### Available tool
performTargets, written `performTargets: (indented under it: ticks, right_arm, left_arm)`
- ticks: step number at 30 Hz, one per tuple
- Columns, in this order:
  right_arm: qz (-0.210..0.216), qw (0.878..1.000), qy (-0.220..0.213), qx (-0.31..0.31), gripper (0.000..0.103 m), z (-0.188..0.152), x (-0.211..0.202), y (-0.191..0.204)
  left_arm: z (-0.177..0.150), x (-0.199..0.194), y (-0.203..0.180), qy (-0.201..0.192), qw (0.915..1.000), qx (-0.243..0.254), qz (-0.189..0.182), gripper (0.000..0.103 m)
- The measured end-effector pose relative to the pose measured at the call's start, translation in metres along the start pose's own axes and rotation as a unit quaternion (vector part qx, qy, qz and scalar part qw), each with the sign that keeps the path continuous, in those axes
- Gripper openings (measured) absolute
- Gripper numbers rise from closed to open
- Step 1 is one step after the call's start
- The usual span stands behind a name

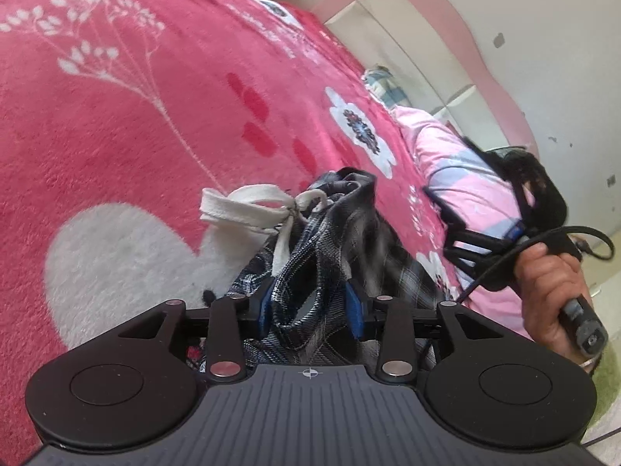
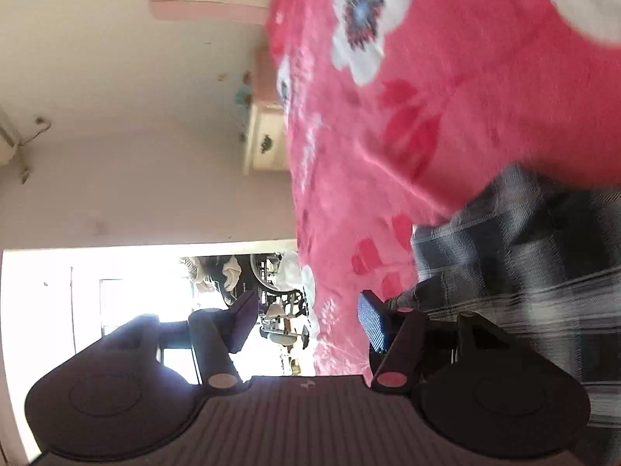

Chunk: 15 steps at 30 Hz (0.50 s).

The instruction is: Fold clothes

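1. Left wrist view: we are clamping our left gripper (image 1: 312,306) onto a bunched fold of the plaid garment (image 1: 333,240), its blue-padded fingers (image 1: 355,308) pressing the cloth from both sides.
2. The garment is lying crumpled on the pink floral blanket (image 1: 155,116), and its white drawstring (image 1: 256,206), tied in a bow, is trailing off toward the big white heart printed on that blanket.
3. Beyond the garment, at the blanket's far edge, a pink-and-grey striped cloth (image 1: 458,171) is lying.
4. To the right of the garment, our right hand (image 1: 551,283) is gripping the handle of the other tool, with a black cable looping past it.
5. Right wrist view: our right gripper (image 2: 306,320) is standing with its jaws apart and nothing between them; the picture is tilted and blurred.
6. The plaid garment (image 2: 524,252) is resting on the pink blanket (image 2: 446,97) just beside the gripper's right-hand finger; we cannot tell whether cloth and finger are touching.
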State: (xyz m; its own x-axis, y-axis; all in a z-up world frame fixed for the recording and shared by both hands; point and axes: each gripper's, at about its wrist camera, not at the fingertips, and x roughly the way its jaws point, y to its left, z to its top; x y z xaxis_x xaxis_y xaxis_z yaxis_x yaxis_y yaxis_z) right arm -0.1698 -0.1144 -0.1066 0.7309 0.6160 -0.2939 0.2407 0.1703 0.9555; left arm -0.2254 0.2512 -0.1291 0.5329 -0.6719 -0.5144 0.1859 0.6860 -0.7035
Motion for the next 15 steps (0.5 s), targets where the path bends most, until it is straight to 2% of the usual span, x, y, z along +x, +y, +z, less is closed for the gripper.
performTargets:
  ticks: [3, 6, 9, 12, 15]
  right_arm:
    - [-0.033, 0.998, -0.008, -0.059, 0.061, 0.001, -0.036, 0.008]
    - [-0.099, 0.989, -0.034, -0.106, 0.061, -0.006, -0.086, 0.006]
    - [-0.17, 0.978, -0.053, -0.109, 0.061, -0.008, -0.12, -0.011]
    - [-0.201, 0.972, -0.054, -0.107, 0.06, -0.007, -0.125, -0.027]
    - [-0.217, 0.968, -0.048, -0.117, 0.059, -0.006, -0.118, -0.037]
  left_arm:
    - [0.0, 0.001, 0.003, 0.002, 0.9999, -0.011, 0.002, 0.038]
    - [0.001, 0.003, 0.003, 0.003, 0.9999, -0.016, 0.003, 0.036]
    - [0.002, 0.006, 0.002, 0.004, 0.9998, -0.018, 0.004, 0.033]
    - [0.003, 0.009, 0.001, 0.006, 0.9998, -0.021, 0.005, 0.034]
    - [0.005, 0.012, 0.0, 0.007, 0.9997, -0.023, 0.006, 0.052]
